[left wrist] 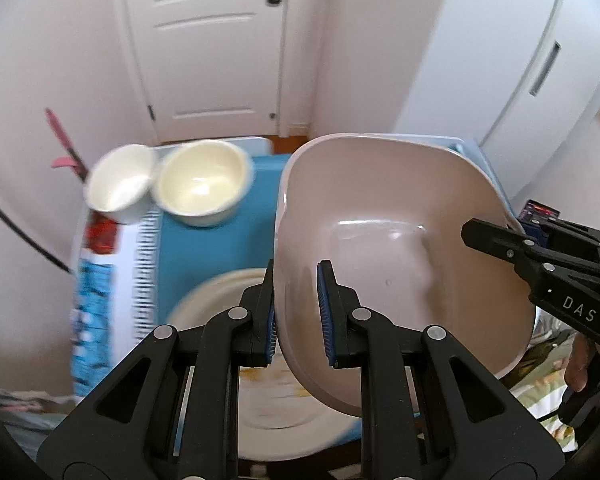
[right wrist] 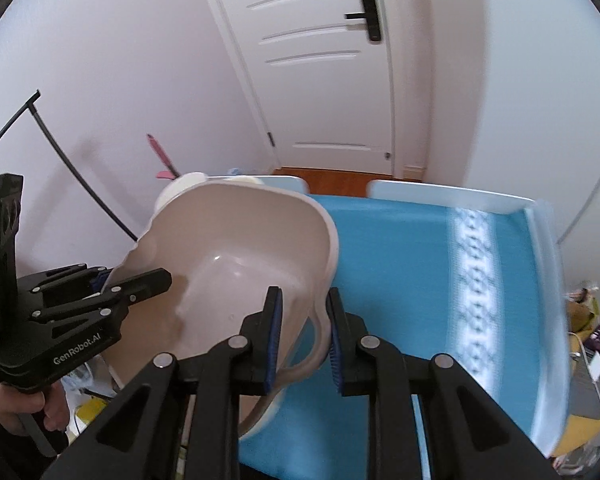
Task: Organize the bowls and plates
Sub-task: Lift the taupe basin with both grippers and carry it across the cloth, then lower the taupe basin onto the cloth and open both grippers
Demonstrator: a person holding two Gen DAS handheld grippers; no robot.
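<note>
A large beige basin (left wrist: 400, 248) hangs in the air over the table, held at both sides. My left gripper (left wrist: 298, 312) is shut on the basin's left rim. My right gripper (right wrist: 304, 334) is shut on its right rim, where the basin (right wrist: 236, 252) tilts toward me. Each gripper shows in the other's view, the right one (left wrist: 540, 256) and the left one (right wrist: 112, 288). Two cream bowls (left wrist: 202, 182) (left wrist: 118, 184) sit at the table's far left. A cream plate (left wrist: 220, 300) lies below the basin, partly hidden.
The table has a blue mat (right wrist: 400, 280) with a white patterned stripe and a raised pale rim (right wrist: 544, 260). A white door (right wrist: 324, 80) and walls stand behind. A black cable (right wrist: 80, 176) and a pink stick (left wrist: 62, 136) are at the left wall.
</note>
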